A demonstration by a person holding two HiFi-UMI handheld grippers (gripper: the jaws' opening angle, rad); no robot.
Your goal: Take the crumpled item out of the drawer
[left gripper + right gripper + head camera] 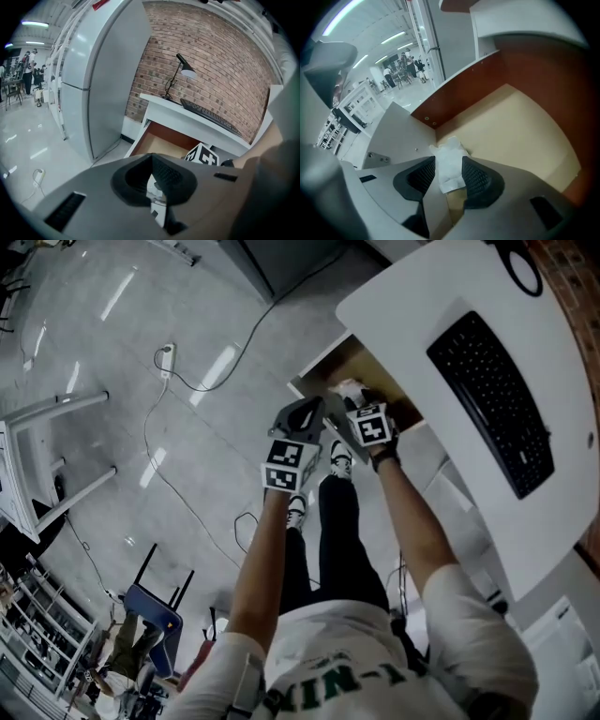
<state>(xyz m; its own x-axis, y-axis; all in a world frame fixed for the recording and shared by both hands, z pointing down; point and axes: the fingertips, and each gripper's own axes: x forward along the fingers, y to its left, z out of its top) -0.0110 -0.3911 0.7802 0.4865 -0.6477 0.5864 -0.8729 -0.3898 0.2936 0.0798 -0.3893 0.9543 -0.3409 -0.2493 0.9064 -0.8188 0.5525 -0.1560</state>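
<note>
Crumpled item (pixel 449 165) lies between the right hand-held gripper's (pixel 448 160) wide-open jaws in the drawer (pixel 525 136); close squarely, then lift.

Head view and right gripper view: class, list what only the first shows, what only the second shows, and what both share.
Only the head view: the keyboard on the white desk, and the cable on the floor. Only the right gripper view: the right gripper's jaws standing open, one each side of the crumpled item. Both: the open drawer and that white crumpled item.
</note>
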